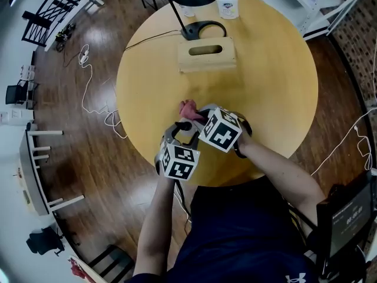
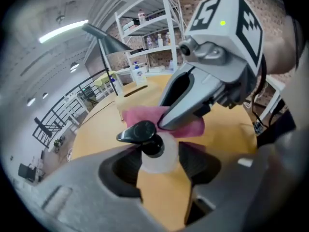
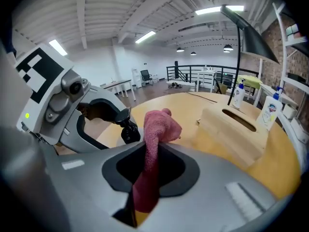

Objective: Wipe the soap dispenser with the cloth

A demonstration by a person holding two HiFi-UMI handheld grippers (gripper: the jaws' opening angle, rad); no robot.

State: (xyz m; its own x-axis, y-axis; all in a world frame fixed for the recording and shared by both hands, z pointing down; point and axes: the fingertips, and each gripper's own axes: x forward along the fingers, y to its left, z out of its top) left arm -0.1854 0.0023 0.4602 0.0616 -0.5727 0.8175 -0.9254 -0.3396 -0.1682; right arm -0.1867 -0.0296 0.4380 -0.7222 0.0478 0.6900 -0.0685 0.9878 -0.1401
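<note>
Two grips were set, low-centre over the worktop [image 1: 265, 87]: left tongs [image 2: 161, 166] clamped on the soap dispenser [image 2: 141, 132], right tongs [image 3: 149, 170] pinching the pink cloth [image 3: 157, 127] just beside it. We judged it best to brace the dispenser and rub the cloth firmly round it.

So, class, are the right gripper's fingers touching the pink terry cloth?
Touching. The right gripper view shows the pink terry cloth pinched between fingers of the right gripper.

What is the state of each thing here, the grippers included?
soap dispenser: upright, clamped in the left gripper.
cloth: bunched, pinched in the right gripper, next to the dispenser.
wooden box: flat on the table, slot up.
pump bottle: upright, at the far edge.
</note>
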